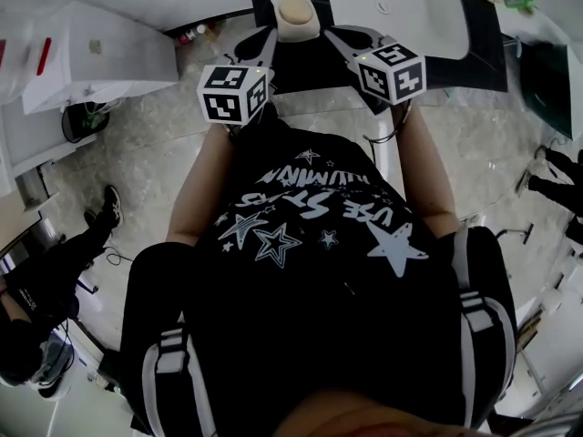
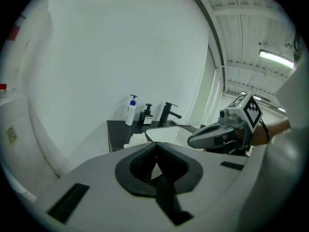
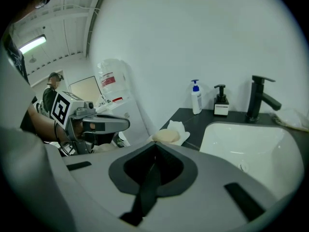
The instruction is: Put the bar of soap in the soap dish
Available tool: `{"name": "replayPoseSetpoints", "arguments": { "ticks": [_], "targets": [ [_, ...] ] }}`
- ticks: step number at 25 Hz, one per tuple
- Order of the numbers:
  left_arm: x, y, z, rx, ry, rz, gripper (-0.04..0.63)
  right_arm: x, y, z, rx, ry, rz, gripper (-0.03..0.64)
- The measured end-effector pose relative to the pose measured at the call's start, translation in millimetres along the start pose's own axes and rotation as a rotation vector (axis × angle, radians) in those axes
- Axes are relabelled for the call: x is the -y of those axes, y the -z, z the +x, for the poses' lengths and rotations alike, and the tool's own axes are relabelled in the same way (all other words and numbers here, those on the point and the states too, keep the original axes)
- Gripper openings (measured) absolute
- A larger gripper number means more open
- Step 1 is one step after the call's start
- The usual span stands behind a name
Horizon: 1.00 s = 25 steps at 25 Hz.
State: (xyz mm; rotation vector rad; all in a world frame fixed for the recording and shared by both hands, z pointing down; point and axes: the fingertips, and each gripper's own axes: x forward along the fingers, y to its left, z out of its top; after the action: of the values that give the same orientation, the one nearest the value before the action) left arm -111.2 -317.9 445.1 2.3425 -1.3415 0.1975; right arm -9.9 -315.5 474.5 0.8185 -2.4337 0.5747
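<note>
1. head view: the soap lies in the white dish on the dark table, beside the sink. the left claw and right claw point at the dish from either side, close to it. whether they touch it cannot be told.
2. left gripper view: the left claw's 2 jaws are pressed together with nothing between them. past them lie the dish's edge and the sink. a faucet, a blue-pump bottle and a black dispenser stand by the wall. the right claw shows at the right.
3. right gripper view: the right claw's 2 jaws are pressed together, pinching nothing. the soap rests in the dish just past them, near the table's edge. the left claw shows at the left, apart from the soap.
</note>
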Motion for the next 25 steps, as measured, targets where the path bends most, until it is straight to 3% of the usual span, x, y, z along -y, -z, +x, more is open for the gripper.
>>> {"name": "replayPoseSetpoints", "arguments": {
  "ticks": [20,25],
  "targets": [
    [164,38,-89,0.12,-0.099,0.017,0.011,-65,74,-148,0.123,-0.143,-0.078,0.006],
    [197,36,-116,0.199,-0.122,0.029,0.011,-81,91,-169,0.148,-0.184,-0.076,0.008]
  ]
}}
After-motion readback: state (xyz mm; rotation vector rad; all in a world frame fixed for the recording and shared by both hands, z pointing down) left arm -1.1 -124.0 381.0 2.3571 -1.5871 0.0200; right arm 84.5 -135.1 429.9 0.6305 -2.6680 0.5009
